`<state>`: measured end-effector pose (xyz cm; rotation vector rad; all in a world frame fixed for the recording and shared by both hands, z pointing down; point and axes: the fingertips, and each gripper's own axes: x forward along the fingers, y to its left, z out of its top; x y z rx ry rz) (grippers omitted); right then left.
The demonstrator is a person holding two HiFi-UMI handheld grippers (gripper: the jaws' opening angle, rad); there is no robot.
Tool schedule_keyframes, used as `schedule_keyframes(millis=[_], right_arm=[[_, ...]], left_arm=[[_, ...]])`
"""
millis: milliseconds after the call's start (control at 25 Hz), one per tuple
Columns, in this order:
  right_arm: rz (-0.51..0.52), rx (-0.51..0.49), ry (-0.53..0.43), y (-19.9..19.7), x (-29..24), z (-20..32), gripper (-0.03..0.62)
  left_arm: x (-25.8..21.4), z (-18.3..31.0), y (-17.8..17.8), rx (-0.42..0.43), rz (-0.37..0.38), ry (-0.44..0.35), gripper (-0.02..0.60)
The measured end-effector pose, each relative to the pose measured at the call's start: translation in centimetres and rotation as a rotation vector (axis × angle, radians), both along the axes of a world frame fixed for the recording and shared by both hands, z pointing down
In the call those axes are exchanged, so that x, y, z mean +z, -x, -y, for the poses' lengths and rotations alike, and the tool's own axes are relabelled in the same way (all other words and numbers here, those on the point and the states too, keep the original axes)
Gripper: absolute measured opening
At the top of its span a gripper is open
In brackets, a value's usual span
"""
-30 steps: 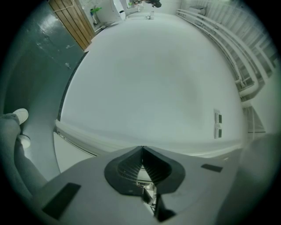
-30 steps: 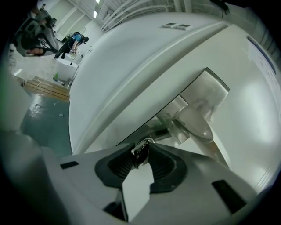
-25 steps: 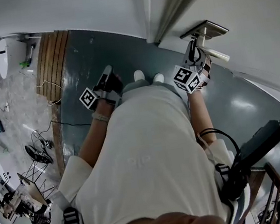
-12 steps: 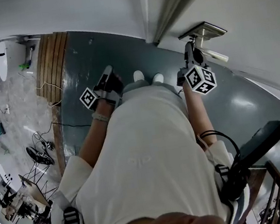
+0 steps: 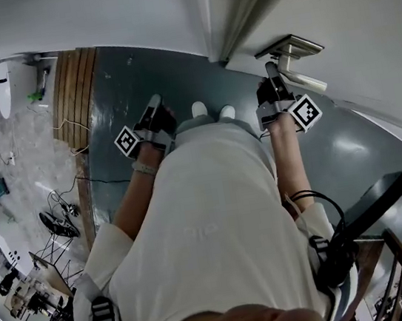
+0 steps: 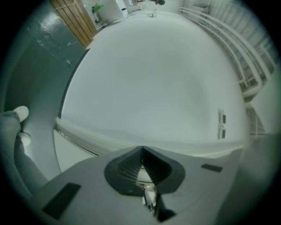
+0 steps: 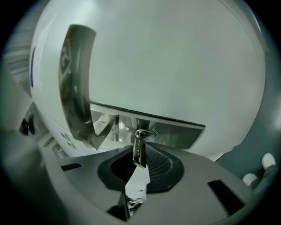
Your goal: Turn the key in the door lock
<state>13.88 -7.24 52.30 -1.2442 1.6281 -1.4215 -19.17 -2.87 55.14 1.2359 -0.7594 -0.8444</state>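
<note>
It looks like an indoor lab or test studio rather than a home. A plain white door (image 5: pixel 358 13) with a metal lever handle (image 5: pixel 299 74) stands over a painted grey-green floor (image 5: pixel 122 85) edged by wooden slats (image 5: pixel 74 85). Beyond the slats, loose cables (image 5: pixel 77 183), tripod stands (image 5: pixel 50 253) and white equipment (image 5: pixel 13 79) crowd a pale floor.

Grey-green floor (image 5: pixel 135 72) under both sets of fingers. Wooden slat strip (image 5: pixel 74 85) left of the left fingers (image 5: pixel 154 107), with loose cables (image 5: pixel 58 215) further left. White shoes (image 5: pixel 208 108) sit between the left fingers and right fingers (image 5: pixel 272 72). Wall switch plate (image 6: pixel 222 124) is ahead-right of the left fingers.
</note>
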Motion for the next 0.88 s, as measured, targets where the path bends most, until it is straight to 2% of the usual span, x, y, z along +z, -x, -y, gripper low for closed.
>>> schedule_keyframes(millis=[240,320,400,480,560,640,680,720,880], right_arm=[[0.223,-0.003,0.002,0.3,-0.2,0.2,0.056],[0.255,-0.005,-0.003,0.4,-0.3,0.3,0.057],[0.219,-0.015,-0.018,0.5,-0.5,0.4,0.058],[0.051,-0.037,-0.038,0.6,-0.7,0.5,0.06],[-0.266,-0.058,-0.032,0.7,-0.7,0.7,0.064],[-0.619,-0.04,0.009,0.2,-0.5,0.5,0.064],[-0.753,-0.025,0.031,-0.2,-0.5,0.3,0.064],[-0.85,-0.013,0.049,-0.4,-0.5,0.1,0.064],[-1.102,-0.006,0.088,-0.7,-0.8,-0.6,0.066]], left_arm=[[0.0,0.1,0.1,-0.001,-0.004,0.006,0.008],[0.0,0.2,0.2,-0.004,-0.008,0.009,0.008],[0.1,0.2,0.3,-0.007,-0.009,0.012,0.008],[0.1,0.2,0.3,-0.006,-0.009,0.012,0.008],[0.0,0.3,0.2,-0.006,-0.011,0.009,0.008],[-0.1,0.4,0.3,-0.009,-0.01,0.005,0.008],[-0.1,0.4,0.3,-0.01,-0.01,0.004,0.008],[-0.1,0.3,0.4,-0.013,-0.01,0.004,0.008],[-0.1,0.2,0.8,-0.025,-0.012,0.006,0.008]])
